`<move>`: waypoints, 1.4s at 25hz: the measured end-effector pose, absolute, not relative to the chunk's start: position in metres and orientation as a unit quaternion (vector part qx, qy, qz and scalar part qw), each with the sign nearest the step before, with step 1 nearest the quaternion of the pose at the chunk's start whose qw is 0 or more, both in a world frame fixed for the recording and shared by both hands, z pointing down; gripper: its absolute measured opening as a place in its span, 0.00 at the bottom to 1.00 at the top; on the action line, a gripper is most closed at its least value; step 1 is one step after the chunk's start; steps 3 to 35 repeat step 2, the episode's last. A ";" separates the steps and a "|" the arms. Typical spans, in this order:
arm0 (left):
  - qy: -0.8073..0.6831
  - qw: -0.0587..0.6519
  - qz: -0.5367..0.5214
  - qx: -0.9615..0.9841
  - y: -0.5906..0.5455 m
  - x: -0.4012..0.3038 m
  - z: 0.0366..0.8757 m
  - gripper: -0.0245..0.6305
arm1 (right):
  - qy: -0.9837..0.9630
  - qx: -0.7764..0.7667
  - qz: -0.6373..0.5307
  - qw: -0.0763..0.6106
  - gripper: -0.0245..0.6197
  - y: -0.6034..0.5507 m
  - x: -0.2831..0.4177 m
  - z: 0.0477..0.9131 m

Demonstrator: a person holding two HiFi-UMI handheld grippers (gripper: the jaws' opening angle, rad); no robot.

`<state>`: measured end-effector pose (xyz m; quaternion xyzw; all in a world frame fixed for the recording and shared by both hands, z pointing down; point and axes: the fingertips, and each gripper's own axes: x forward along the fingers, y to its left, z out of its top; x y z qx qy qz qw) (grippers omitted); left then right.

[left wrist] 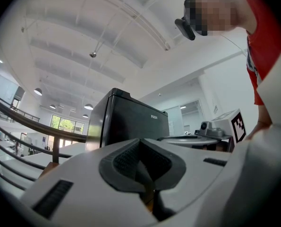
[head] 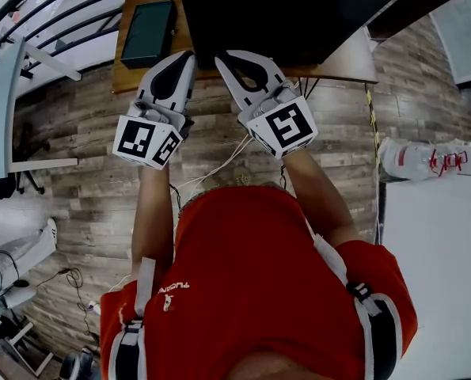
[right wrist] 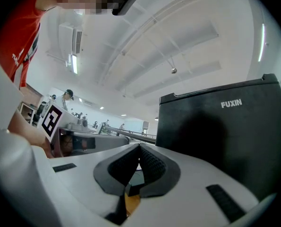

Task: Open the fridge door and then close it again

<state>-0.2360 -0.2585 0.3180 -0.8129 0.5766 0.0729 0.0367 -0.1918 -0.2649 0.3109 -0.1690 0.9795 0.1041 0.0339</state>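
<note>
A small black fridge (head: pixel 290 10) stands on a wooden table (head: pixel 152 74), its door closed. The left gripper view shows the fridge (left wrist: pixel 126 122) ahead with a maker's name on its front; in the right gripper view the fridge (right wrist: pixel 225 136) fills the right side. My left gripper (head: pixel 189 56) is shut and empty, its tips just short of the fridge's front left corner. Beside it my right gripper (head: pixel 221 58) is also shut and empty, its tips at the fridge's front edge. Both grippers point slightly upward, side by side. In their own views the left gripper (left wrist: pixel 140 143) and right gripper (right wrist: pixel 140 148) have their pads together.
A dark flat box (head: pixel 149 32) lies on the table left of the fridge. White tables (head: pixel 1 109) stand at the left and a white surface (head: pixel 433 275) at the right with a white device (head: pixel 413 158). Cables (head: pixel 219 165) trail over the wood floor below.
</note>
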 end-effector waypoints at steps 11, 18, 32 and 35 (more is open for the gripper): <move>0.577 0.036 0.073 -0.813 -0.259 -0.237 0.318 0.05 | 0.980 -0.168 0.104 0.034 0.08 -0.266 -0.192 0.311; 0.577 0.036 0.073 -0.813 -0.259 -0.237 0.318 0.05 | 0.980 -0.168 0.104 0.034 0.08 -0.266 -0.192 0.311; 0.577 0.036 0.073 -0.813 -0.259 -0.237 0.318 0.05 | 0.980 -0.168 0.104 0.034 0.08 -0.266 -0.192 0.311; 0.577 0.036 0.073 -0.813 -0.259 -0.237 0.318 0.05 | 0.980 -0.168 0.104 0.034 0.08 -0.266 -0.192 0.311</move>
